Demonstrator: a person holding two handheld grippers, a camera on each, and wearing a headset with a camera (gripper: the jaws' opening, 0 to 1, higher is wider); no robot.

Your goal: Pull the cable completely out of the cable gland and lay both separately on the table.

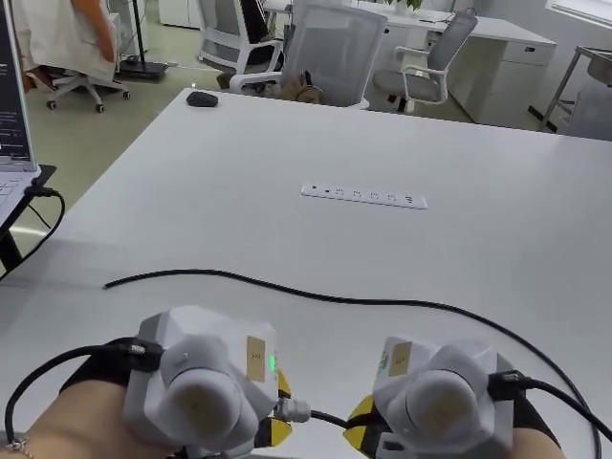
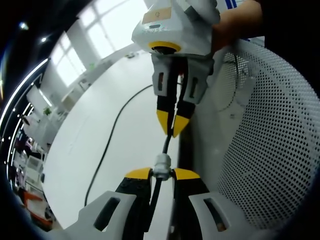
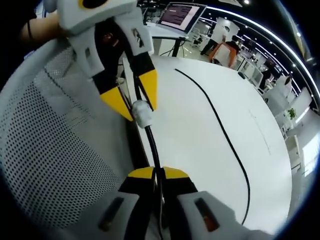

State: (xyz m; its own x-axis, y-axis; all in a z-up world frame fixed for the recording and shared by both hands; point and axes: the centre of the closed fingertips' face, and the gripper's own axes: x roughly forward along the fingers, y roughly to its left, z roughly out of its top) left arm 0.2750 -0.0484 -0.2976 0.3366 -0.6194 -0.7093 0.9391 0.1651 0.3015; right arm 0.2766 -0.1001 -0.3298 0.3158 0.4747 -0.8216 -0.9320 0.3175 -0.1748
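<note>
A white cable gland point(image 1: 294, 411) sits between the yellow fingertips of my left gripper point(image 1: 280, 409), which is shut on it low over the table's near edge. In the left gripper view the gland point(image 2: 161, 165) is pinched in my left gripper point(image 2: 161, 174). A thin black cable point(image 1: 363, 301) runs out of the gland into my right gripper point(image 1: 359, 424), which is shut on it a short way off. The right gripper view has my right gripper point(image 3: 157, 173) closed on the cable point(image 3: 150, 142), with the gland point(image 3: 141, 112) just ahead. The rest of the cable lies in a long curve across the white table point(image 1: 459, 249).
A white power strip point(image 1: 363, 196) lies mid-table and a black mouse point(image 1: 202, 98) at the far edge. A laptop point(image 1: 14, 143) stands at the left. Office chairs point(image 1: 335, 53) stand behind the table. A white mesh chair back point(image 2: 260, 140) is close beside the grippers.
</note>
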